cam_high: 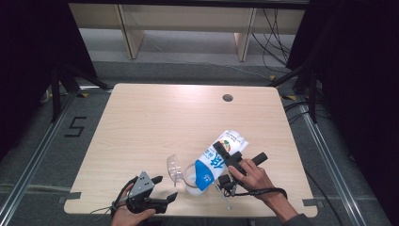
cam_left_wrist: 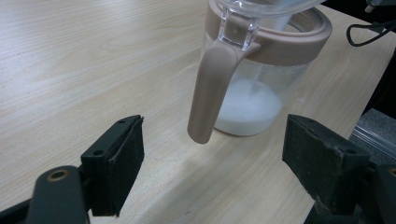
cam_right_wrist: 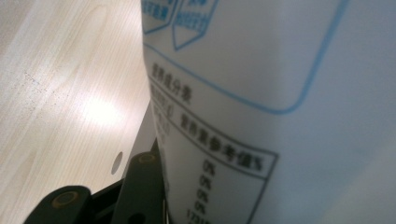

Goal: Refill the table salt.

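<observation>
While overhead-lit, pale wooden table [cam_high: 155, 122], grey floor [cam_high: 188, 42].

Right tool's [cam_high: 225, 157] far jaw behind carton [cam_right_wrist: 280, 93]

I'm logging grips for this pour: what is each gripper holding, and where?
Right gripper clamps the tilted carton around its body. Left gripper holds nothing.

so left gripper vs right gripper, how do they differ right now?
The left gripper is open with nothing between its jaws; the right gripper is clamped on the milk carton. The left sits apart from the pitcher, aimed at its handle; the right tips the carton over it. Both are hand-held over the table.
</observation>
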The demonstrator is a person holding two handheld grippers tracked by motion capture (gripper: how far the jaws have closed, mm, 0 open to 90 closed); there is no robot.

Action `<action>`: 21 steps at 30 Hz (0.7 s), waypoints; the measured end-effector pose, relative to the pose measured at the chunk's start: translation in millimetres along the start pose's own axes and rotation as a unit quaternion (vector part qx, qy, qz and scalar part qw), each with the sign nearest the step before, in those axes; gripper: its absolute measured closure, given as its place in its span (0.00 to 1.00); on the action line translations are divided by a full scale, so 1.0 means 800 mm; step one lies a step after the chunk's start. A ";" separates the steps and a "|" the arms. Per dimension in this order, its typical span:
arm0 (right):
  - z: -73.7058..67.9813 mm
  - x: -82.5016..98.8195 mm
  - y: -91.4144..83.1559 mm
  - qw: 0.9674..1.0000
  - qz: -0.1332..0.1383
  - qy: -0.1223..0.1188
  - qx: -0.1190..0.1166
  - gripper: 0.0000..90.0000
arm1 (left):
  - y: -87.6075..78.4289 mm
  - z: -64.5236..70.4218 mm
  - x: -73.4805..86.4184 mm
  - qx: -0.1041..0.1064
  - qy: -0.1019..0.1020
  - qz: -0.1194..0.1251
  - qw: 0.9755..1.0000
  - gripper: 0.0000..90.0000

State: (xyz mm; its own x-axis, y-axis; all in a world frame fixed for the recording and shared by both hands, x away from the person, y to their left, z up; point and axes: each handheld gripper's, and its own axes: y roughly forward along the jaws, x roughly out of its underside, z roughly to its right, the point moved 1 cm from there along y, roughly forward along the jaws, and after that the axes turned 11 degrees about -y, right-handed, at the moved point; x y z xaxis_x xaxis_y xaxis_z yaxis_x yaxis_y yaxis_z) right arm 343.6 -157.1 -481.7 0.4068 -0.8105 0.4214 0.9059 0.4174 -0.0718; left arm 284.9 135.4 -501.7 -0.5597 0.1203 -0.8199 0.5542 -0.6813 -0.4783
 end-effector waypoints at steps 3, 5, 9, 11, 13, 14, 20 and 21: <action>0.001 0.000 0.000 1.000 -0.001 -0.003 -0.001 0.69 | 0.000 0.000 0.000 0.000 -0.001 0.000 1.000 0.23; 0.001 0.000 -0.001 1.000 -0.004 -0.017 -0.007 0.69 | 0.000 0.000 0.000 0.001 0.000 0.000 1.000 0.23; 0.001 0.000 0.000 1.000 -0.004 -0.013 -0.006 0.69 | 0.000 0.000 0.000 0.000 -0.002 0.001 1.000 0.23; 0.000 0.000 0.000 1.000 -0.004 -0.013 -0.006 0.69 | 0.000 0.000 0.000 0.000 -0.001 0.001 1.000 0.23; 0.001 0.000 0.000 1.000 -0.004 -0.014 -0.006 0.70 | 0.000 0.000 0.000 0.001 0.000 0.000 1.000 0.23; 0.001 0.000 0.000 1.000 -0.004 -0.015 -0.006 0.70 | 0.000 0.000 0.000 0.001 0.000 -0.001 1.000 0.23; 0.001 0.000 0.000 1.000 -0.005 -0.017 -0.005 0.70 | 0.000 0.000 0.000 0.001 -0.001 0.000 1.000 0.23; 0.001 0.000 0.000 1.000 -0.005 -0.017 -0.005 0.70 | 0.000 0.000 0.000 0.001 -0.001 0.000 1.000 0.23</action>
State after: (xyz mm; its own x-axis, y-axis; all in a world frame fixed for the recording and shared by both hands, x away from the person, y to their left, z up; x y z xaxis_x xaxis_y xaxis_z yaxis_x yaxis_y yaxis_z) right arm 343.7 -156.8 -481.3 0.3943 -0.7994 0.4534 0.9108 0.4055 -0.0772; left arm 284.7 135.4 -501.7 -0.5604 0.1191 -0.8196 0.5535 -0.6823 -0.4776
